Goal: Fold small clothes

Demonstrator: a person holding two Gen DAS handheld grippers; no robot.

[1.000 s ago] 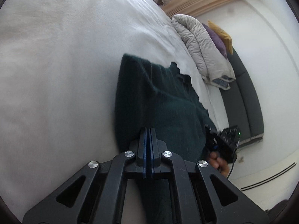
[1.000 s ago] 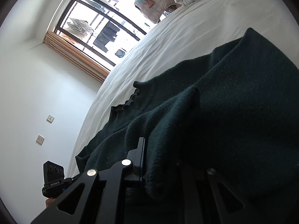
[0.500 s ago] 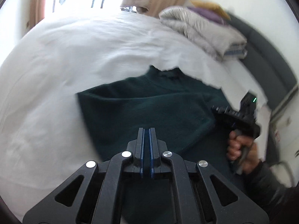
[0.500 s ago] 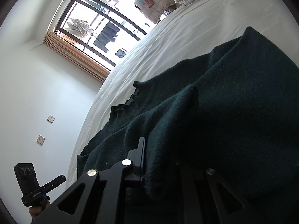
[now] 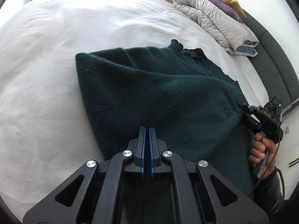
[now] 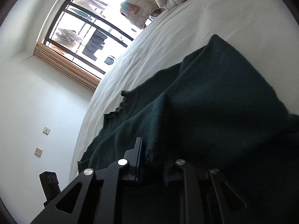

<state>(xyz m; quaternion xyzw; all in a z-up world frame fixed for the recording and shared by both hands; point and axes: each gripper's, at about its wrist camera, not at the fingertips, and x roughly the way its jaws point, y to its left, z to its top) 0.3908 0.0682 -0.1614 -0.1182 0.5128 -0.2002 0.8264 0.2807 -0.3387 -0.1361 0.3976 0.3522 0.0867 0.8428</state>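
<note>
Folding looks barely begun: dark green sweater [image 5: 160, 97] lies mid-frame on the white bed [image 5: 46, 71], my right gripper [image 6: 151, 160] pinching one lifted edge, left gripper [image 5: 147, 140] pressed together, holding nothing.

One dark green knitted sweater [image 5: 158, 97], one folded beige duvet [image 5: 214, 20], two cushions [image 5: 224, 3], two black grippers [image 5: 147, 140], two wall switches [image 6: 46, 130].
</note>
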